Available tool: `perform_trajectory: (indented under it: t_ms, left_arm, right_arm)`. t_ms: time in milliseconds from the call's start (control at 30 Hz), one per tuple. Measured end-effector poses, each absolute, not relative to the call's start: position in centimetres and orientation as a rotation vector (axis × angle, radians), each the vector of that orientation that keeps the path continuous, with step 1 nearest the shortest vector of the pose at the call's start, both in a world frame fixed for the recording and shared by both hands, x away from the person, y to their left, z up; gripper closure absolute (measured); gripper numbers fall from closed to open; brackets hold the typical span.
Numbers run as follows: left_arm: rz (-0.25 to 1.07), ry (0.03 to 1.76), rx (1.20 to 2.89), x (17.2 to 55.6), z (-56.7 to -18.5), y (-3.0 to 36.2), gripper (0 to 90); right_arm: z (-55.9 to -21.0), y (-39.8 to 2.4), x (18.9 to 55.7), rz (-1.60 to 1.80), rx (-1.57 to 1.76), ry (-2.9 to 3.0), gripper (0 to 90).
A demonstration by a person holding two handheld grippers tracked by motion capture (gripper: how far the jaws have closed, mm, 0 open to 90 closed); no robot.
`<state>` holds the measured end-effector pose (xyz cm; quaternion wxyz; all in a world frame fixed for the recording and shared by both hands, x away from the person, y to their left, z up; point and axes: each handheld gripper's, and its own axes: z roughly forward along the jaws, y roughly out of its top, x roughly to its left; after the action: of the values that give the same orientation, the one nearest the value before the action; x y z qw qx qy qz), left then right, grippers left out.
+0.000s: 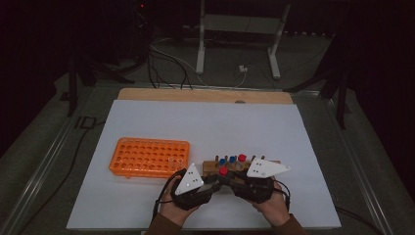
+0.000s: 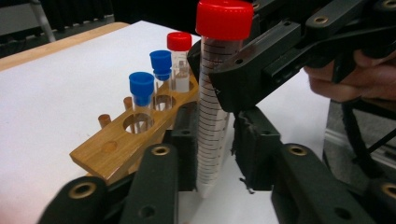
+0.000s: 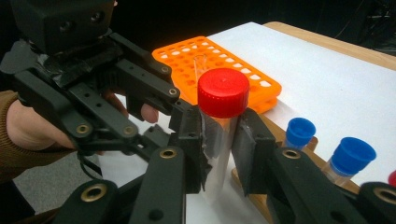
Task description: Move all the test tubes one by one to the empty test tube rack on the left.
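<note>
From the high view, two hands hold the left hand-held gripper [image 1: 215, 180] and the right hand-held gripper [image 1: 234, 180] close together at the near edge of the white counter [image 1: 274, 127], and a red-capped tube [image 1: 223, 171] stands between them, just in front of the wooden tube rack [image 1: 211, 166]. An orange tube tray [image 1: 149, 156] lies to the left, near the rack. In the left gripper view, the red-capped tube [image 2: 212, 116] stands upright in the air, its pointed tip just above the counter, and the left hand-held gripper [image 2: 215, 154] is clamped on its lower part while the right hand-held gripper [image 2: 224, 88] squeezes it higher up. Two blue-capped tubes [image 2: 141, 93] and one more red-capped one sit in the wooden tube rack [image 2: 116, 144] just beside it. In the right gripper view, the right hand-held gripper [image 3: 219, 154] is clamped on the tube [image 3: 219, 135] right under its red cap [image 3: 223, 92], with the orange tube tray [image 3: 224, 65] behind. The tube looks light, stiff and smooth, so it could slip or tip. It is likely best to hold it on the straight side, not on the cap or the thin tip, and not to squeeze the clear plastic too hard.
</note>
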<state>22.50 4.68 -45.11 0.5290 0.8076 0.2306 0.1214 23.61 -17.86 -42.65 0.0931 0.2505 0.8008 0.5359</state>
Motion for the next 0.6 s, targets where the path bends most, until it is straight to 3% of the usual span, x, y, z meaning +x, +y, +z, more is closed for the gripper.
perform_trajectory:
  t_ms: [233, 500, 600]
  left_arm:
    - [0.318, 0.545, 1.935, 22.3, -45.0, 4.6, 75.1]
    - [0.325, 0.586, 1.918, 22.7, -44.9, 5.8, 75.3]
    - [0.334, 0.602, 1.906, 22.9, -44.8, 6.5, 75.3]
  right_arm:
    - [-42.6, -18.0, 23.7, 1.612, 0.739, 2.378, 72.8]
    - [-42.2, -18.9, 23.8, 1.684, 0.735, 2.331, 38.8]
    - [-42.1, -19.2, 23.9, 1.667, 0.753, 2.299, 31.2]
